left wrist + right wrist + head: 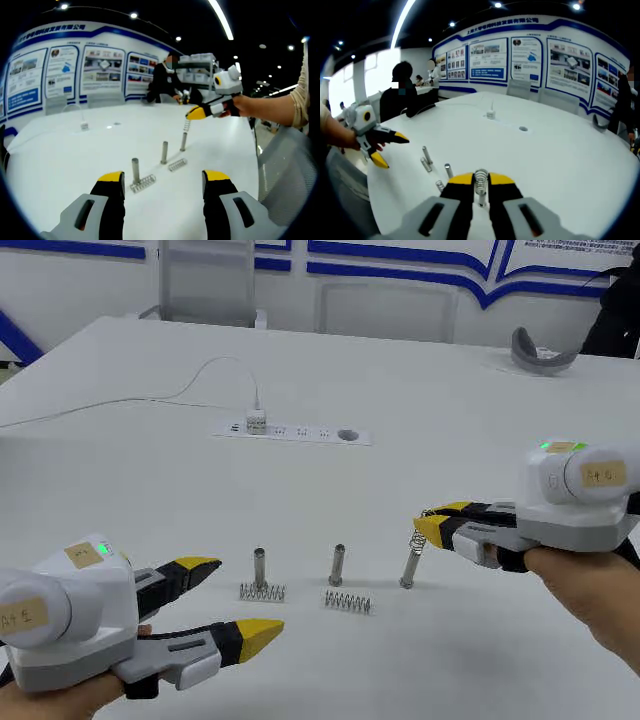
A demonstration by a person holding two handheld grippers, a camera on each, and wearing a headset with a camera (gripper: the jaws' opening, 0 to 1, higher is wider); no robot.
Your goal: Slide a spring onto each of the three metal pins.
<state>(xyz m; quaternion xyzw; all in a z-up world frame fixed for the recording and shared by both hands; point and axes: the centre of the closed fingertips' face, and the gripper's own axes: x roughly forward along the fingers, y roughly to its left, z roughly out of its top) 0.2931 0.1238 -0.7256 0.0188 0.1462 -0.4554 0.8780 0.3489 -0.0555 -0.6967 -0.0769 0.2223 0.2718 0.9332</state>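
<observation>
Right gripper [432,527]: jaws narrow, pinching a held spring [417,538] at their tips, right over the top of the leaning pin [410,568] below. Left gripper [235,597]: jaws wide, nothing between them. Ahead of its tips stands a near pin [260,568] with a loose spring [262,592] at its foot; beyond it, between both grippers, is a middle pin [337,563] with a second loose spring [347,602].

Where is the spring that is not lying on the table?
The spring is on the right of the head view, clamped in the right gripper, at the top of the rightmost pin.
</observation>
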